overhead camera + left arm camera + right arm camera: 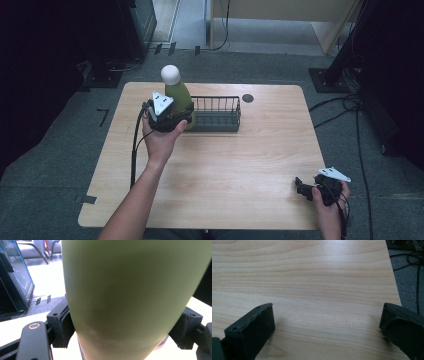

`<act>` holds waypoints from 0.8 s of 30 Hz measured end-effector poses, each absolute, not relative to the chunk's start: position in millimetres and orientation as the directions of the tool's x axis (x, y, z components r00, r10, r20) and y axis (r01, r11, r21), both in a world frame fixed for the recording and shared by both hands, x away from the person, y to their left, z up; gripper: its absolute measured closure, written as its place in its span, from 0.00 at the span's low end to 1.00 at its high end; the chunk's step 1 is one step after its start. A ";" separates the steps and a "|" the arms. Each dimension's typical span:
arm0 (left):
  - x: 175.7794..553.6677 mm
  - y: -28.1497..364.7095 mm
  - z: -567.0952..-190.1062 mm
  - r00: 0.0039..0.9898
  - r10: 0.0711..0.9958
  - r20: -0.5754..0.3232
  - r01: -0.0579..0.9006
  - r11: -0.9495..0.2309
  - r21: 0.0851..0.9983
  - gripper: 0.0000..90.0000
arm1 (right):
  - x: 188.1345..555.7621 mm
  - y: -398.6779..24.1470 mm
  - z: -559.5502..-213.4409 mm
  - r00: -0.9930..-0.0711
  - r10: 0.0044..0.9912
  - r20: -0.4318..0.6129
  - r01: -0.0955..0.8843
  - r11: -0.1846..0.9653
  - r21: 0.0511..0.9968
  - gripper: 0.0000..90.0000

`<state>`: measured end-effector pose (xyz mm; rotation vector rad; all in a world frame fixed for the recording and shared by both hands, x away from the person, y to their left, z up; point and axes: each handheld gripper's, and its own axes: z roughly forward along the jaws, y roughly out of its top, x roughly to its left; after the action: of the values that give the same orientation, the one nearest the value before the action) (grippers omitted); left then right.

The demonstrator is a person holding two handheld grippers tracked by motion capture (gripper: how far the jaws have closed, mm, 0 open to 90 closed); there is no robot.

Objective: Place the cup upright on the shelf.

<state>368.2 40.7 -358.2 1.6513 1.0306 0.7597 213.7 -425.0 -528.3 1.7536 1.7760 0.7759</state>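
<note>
The left claw (172, 117) grips one green bottle (180, 97) with a white cap; in the left gripper view both black jaws press against the sides of its lower body (132, 295). The bottle stands nearly upright, long axis vertical, at the left end of one dark wire basket (216, 114) near the far edge of the surface (225, 170). Whether its base rests on the surface, in the basket, or hangs just clear, I cannot tell. The basket lies immediately to the right of the bottle, so any placing into it would likely turn on a short sideways carry by the left hand (161, 142), the nearer one by far.

The right claw (305, 189) sits well apart at the near right corner, jaws spread wide over bare wood (322, 290), holding nothing
</note>
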 end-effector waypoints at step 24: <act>426.4 18.2 -361.0 0.415 0.910 -0.010 0.284 -0.119 0.951 0.23 | 213.7 -425.0 -528.4 -0.025 0.999 0.029 0.700 -0.003 0.714 0.00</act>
<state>426.4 18.2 -361.0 1.6434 1.0654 0.7626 213.7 -425.0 -528.4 1.7536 1.7759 0.7761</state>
